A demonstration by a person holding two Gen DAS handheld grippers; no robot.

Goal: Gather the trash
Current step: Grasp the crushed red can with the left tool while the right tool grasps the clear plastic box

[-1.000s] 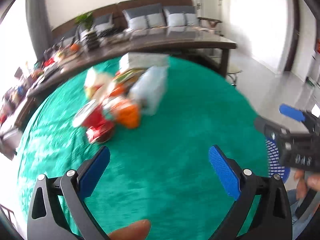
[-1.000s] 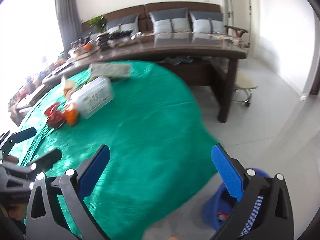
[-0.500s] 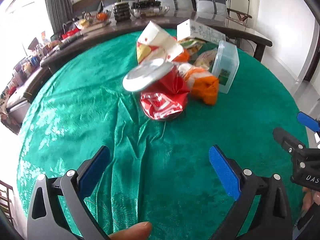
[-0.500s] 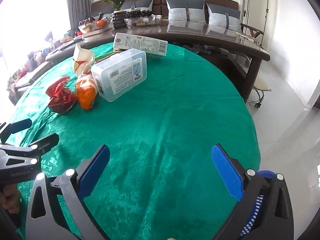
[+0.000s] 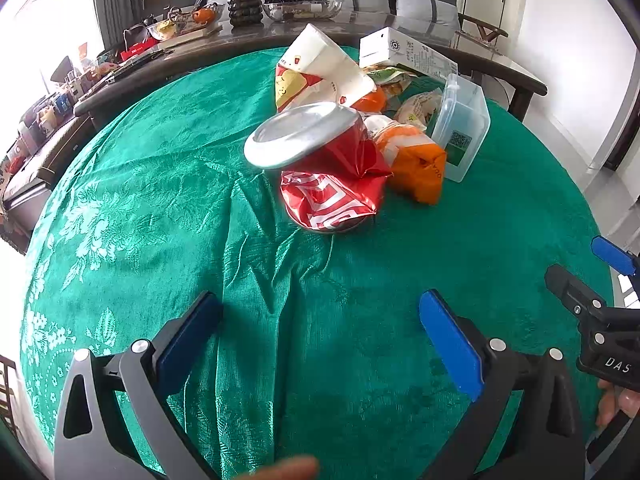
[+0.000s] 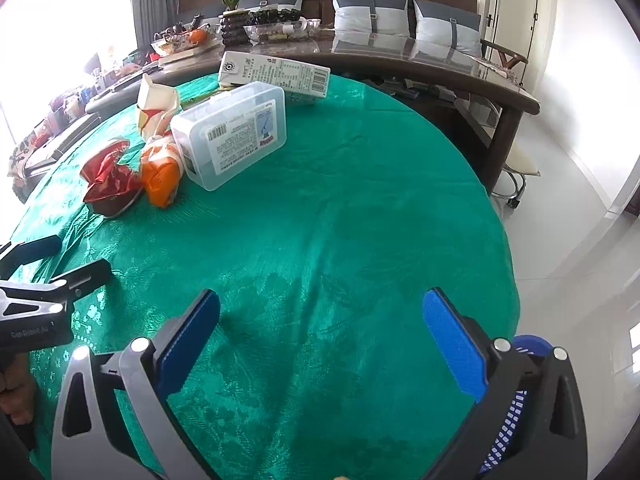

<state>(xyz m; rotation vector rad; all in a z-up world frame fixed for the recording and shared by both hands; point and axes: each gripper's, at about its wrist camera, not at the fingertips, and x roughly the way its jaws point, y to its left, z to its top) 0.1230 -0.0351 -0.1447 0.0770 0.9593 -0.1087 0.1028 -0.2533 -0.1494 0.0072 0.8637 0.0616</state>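
On the green-clothed desk [image 5: 160, 200] the trash sits in one far heap: one red crushed wrapper [image 5: 332, 196], one orange packet [image 5: 416, 168], one clear plastic box [image 6: 232, 132], two cartons [image 5: 320, 68], with smaller scraps behind, hard to count. Left tool [image 5: 320, 316] and right tool [image 6: 320, 312] both gape empty, well short of the heap. Only the right view shows the blue basket [image 6: 528, 344], mostly hidden.

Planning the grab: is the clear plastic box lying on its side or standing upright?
On its side: the clear plastic box shows its labelled broad face up, long edge on the green tablecloth.
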